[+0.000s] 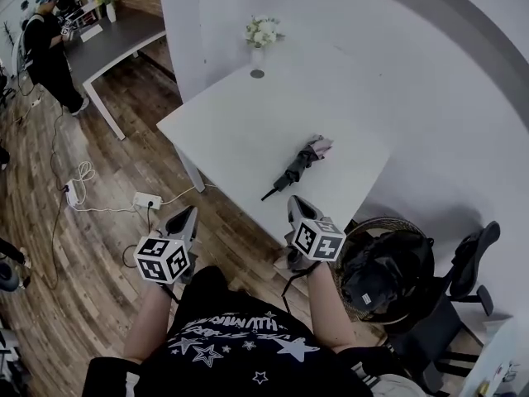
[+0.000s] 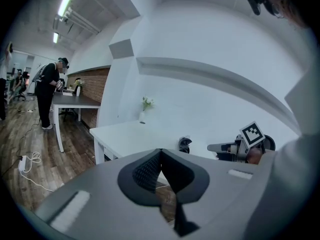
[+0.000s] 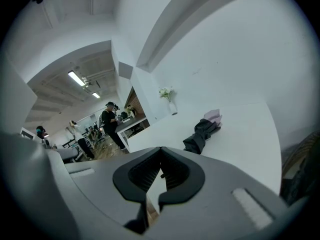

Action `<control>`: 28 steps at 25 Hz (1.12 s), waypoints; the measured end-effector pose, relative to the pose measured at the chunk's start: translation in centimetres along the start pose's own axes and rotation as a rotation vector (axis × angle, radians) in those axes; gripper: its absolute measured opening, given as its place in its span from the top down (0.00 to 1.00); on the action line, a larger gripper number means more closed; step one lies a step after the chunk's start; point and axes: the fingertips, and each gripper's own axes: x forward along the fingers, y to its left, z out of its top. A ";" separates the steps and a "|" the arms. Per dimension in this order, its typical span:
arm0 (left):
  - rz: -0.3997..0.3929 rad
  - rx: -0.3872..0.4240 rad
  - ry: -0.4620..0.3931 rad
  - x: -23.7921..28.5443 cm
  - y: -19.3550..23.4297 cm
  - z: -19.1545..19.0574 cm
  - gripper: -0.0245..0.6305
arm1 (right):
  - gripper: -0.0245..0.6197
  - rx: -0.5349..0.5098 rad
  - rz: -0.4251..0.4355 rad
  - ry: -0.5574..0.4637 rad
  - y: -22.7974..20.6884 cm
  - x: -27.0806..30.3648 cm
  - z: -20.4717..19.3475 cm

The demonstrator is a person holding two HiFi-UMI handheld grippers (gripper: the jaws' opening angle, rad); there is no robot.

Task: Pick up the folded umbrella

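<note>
Umbrella: the folded umbrella lies flat on the white table, just right of centre in the head view. It is close to the table's near edge. Its thin dark end points to the lower left and a pale pinkish part lies at the upper right. Nothing touches it.
Why it lies so: alone on bare tabletop near the edge, it looks easy to reach from the person's side.
Left gripper: the left gripper is in the lower left of the head view, over the wood floor and short of the table. Its jaws are pressed together on nothing.
Right gripper: the right gripper is at the table's near edge, just below the umbrella but apart from it. Its jaws are closed and empty.
Why held so: both point ahead and slightly down at the table, which reads as an approach. The right one is nearer and would have to open first.
Head view only: it shows the gap between both grippers and the umbrella, and the vase of flowers at the table's far edge.
Left gripper view only: the right gripper appears side-on at middle right, and the umbrella end-on as a small dark lump.
Right gripper view only: the umbrella shows its length and folds, right of centre above the jaws.
</note>
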 end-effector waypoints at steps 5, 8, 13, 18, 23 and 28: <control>-0.040 0.008 0.024 3.0 0.3 0.3 0.96 | 0.94 0.038 -0.044 0.011 -1.9 1.0 -0.7; -0.075 0.013 0.050 5.9 0.9 0.5 0.96 | 0.94 0.060 -0.081 0.010 -3.1 2.3 -0.4; -0.175 0.031 0.092 11.6 1.0 1.7 0.96 | 0.94 0.100 -0.173 -0.001 -5.6 4.2 0.6; -0.260 0.057 0.106 17.5 1.3 4.7 0.96 | 0.94 0.154 -0.261 -0.011 -8.0 6.3 2.4; -0.352 0.085 0.140 22.8 1.0 7.0 0.96 | 0.94 0.213 -0.344 -0.011 -10.0 7.9 3.7; -0.434 0.107 0.183 27.6 0.1 8.2 0.96 | 0.94 0.293 -0.408 0.058 -11.9 9.5 3.5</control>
